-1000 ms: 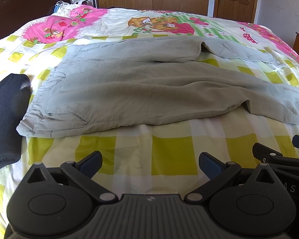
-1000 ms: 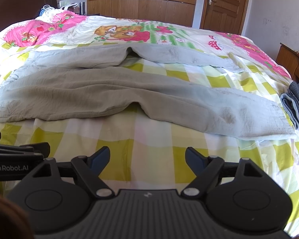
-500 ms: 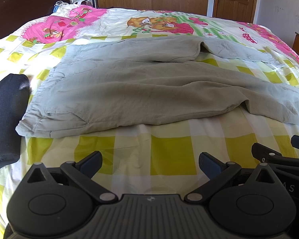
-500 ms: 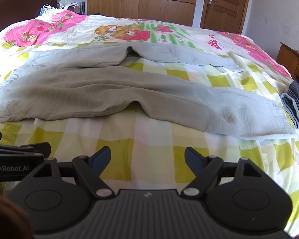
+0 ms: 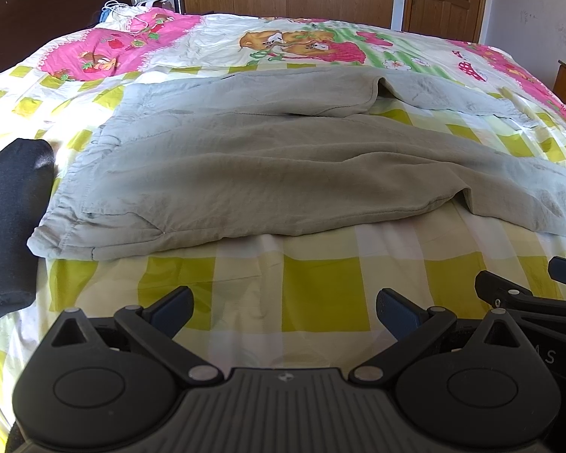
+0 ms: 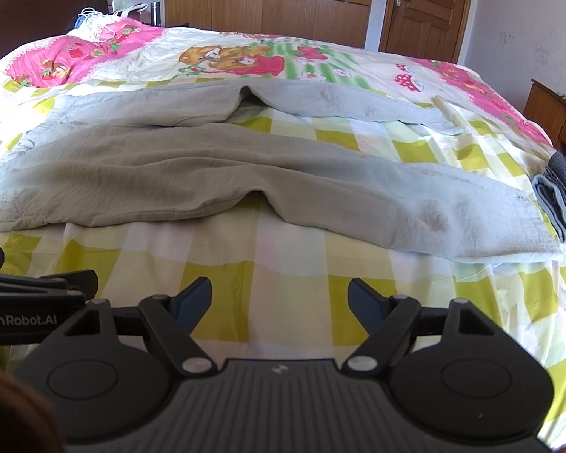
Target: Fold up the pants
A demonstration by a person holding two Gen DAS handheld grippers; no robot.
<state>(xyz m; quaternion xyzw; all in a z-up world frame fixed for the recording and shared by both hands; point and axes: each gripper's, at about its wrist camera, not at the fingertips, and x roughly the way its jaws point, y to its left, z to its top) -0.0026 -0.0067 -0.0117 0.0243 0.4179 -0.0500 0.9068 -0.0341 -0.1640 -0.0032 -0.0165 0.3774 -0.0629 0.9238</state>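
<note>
pants (image 5: 283,166) lie spread flat on the bed (image 5: 320,294), legs splayed toward 2 o'clock. pinch the near waist corner and near cuff together, fold evenly (avoid bunching). left gripper (image 5: 285,311) and right gripper (image 6: 279,302) both wide apart, empty; pants at 12 o'clock, near, not touching.

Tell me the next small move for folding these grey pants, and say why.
Probably reach both grippers forward to the near edge of the grey pants. The left gripper and right gripper are open, empty, above the checked bedsheet, short of the cloth, and the pants lie flat with legs spread apart, unfolded.
</note>
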